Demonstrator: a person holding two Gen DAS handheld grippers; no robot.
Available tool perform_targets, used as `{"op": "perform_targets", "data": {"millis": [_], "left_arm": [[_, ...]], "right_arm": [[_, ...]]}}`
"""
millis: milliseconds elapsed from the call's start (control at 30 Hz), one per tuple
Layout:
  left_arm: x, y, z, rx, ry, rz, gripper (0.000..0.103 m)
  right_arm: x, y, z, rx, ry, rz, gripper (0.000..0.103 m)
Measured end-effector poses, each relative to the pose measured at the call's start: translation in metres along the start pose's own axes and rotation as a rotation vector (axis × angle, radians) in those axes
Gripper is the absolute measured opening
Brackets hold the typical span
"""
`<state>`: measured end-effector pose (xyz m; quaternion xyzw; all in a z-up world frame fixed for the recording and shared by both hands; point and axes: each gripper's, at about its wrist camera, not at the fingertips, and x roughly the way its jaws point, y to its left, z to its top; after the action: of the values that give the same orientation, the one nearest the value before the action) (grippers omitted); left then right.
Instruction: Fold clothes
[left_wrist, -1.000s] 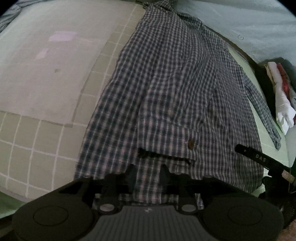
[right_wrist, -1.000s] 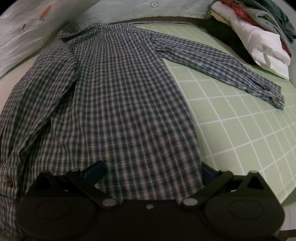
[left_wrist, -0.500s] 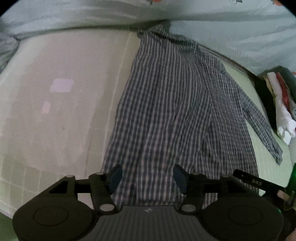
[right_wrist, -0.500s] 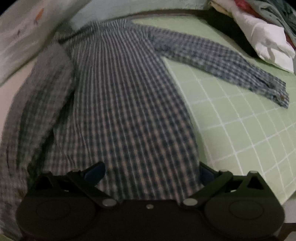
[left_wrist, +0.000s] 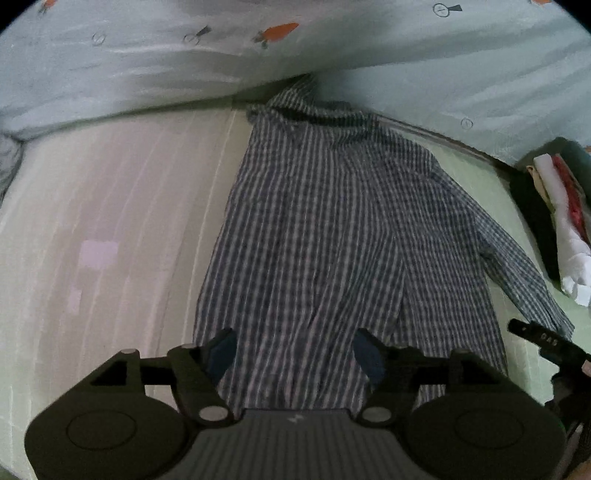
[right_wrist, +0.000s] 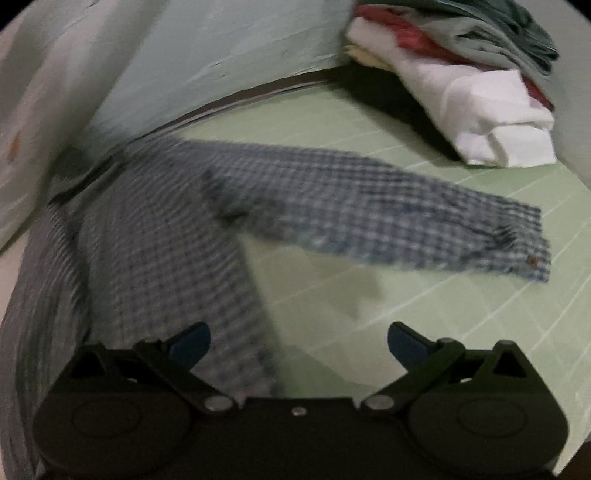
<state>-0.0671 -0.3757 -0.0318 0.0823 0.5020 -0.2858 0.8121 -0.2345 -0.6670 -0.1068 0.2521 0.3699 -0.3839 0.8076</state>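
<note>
both grippers, left gripper (left_wrist: 293, 349) just opened off the folded sleeve and right gripper (right_wrist: 299, 341) gaping empty, left the shirt (left_wrist: 317, 236) free, its other sleeve (right_wrist: 369, 214) at two o'clock unfolded.

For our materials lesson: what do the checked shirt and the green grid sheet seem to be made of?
Checked shirt: thin woven fabric, probably cotton, matte; it lies limp with soft creases. Green grid sheet: smooth, flat and matte; whether cloth or a mat is unclear.

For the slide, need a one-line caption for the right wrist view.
Right gripper, fingers apart and empty, above a plaid shirt whose sleeve lies outstretched toward stacked folded clothes.
</note>
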Motion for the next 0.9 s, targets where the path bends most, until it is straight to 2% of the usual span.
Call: {"op": "perform_targets", "data": {"millis": [200,367,500,667,900], "left_arm": [[0.024,-0.006,0.027,-0.005,-0.015,0.043,0.088],[0.057,-0.002,0.044,-0.033,0.009,0.079,0.090],[0.077,0.000,0.051,-0.077,0.036,0.046,0.090],[0.089,-0.014,0.058,-0.027,0.061,0.072,0.090],[0.106,-0.016,0.062,-0.003,0.088,0.109,0.090]], "right_arm": [[0.027,-0.032,0.035,0.043,-0.091,-0.141,0.103],[0.045,-0.065,0.060,0.111,-0.164,-0.227,0.103],[0.060,-0.086,0.067,0.144,-0.152,-0.245,0.103],[0.082,-0.104,0.065,0.190,-0.103,-0.241,0.103],[0.093,-0.093,0.065,0.137,-0.095,-0.267,0.103]]}}
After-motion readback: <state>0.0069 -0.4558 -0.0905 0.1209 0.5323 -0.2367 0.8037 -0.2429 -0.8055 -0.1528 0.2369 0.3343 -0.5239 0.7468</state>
